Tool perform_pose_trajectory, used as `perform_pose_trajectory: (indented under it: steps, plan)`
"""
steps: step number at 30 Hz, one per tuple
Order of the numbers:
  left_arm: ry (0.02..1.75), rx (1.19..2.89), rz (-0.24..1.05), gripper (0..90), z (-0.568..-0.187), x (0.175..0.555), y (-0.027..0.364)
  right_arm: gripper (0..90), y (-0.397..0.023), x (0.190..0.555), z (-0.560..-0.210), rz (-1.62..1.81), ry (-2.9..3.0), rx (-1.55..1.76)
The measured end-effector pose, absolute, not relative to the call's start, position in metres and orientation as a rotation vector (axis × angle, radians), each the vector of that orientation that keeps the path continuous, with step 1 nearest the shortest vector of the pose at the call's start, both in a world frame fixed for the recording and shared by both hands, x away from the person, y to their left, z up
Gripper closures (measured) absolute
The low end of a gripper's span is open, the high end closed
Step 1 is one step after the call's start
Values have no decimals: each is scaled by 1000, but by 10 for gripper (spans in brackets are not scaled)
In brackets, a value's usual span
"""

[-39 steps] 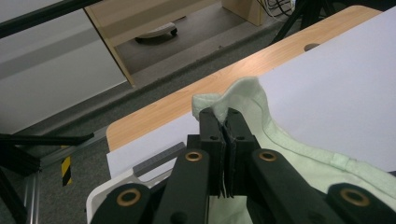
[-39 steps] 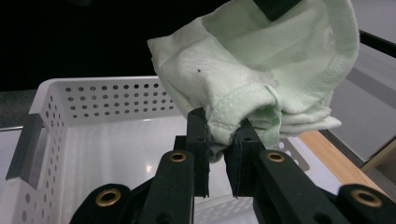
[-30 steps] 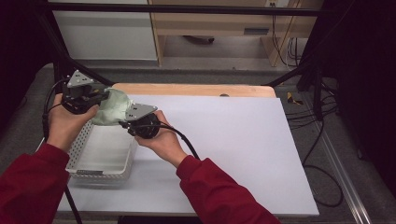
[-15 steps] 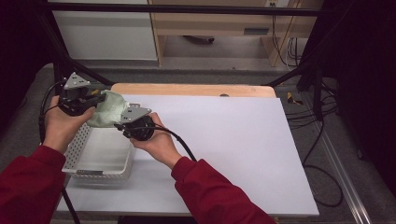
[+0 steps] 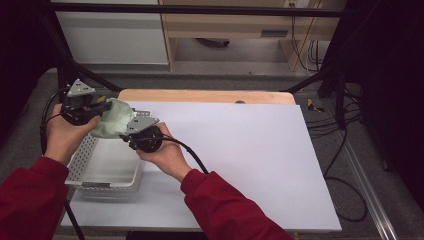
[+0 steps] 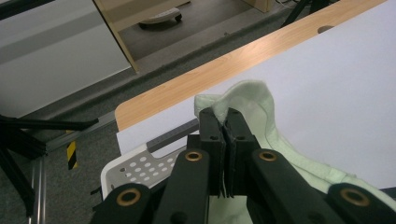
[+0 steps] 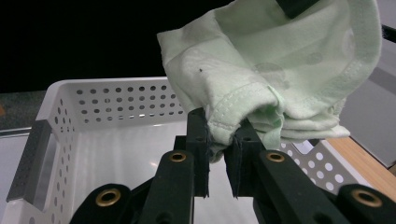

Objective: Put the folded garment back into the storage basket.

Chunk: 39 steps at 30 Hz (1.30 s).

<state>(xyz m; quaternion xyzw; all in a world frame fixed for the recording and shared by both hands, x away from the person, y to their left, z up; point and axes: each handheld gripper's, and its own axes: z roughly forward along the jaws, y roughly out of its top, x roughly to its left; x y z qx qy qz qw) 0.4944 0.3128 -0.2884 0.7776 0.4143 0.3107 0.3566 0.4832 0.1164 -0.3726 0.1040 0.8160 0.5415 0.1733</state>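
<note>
Holding the pale green cloth [image 5: 111, 122] between them, the left gripper [image 5: 102, 107] and the right gripper [image 5: 127, 136] are both clamped tight on its edges; it hangs above the white perforated basket [image 5: 87, 172] at the tabletop's left edge.

Looks like a lab/test rig: black frame posts [image 5: 60, 65], loose cables [image 5: 345, 150] on grey floor, white-topped bench [image 5: 250, 150].
</note>
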Motion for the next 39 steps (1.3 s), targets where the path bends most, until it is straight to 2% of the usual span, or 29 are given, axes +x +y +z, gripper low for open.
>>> perform_pose_trajectory:
  steps: [39]
  plan:
    - [1116, 2033, 766, 876, -306, 495, 326, 810, 131, 478, -386, 1528, 2368, 285]
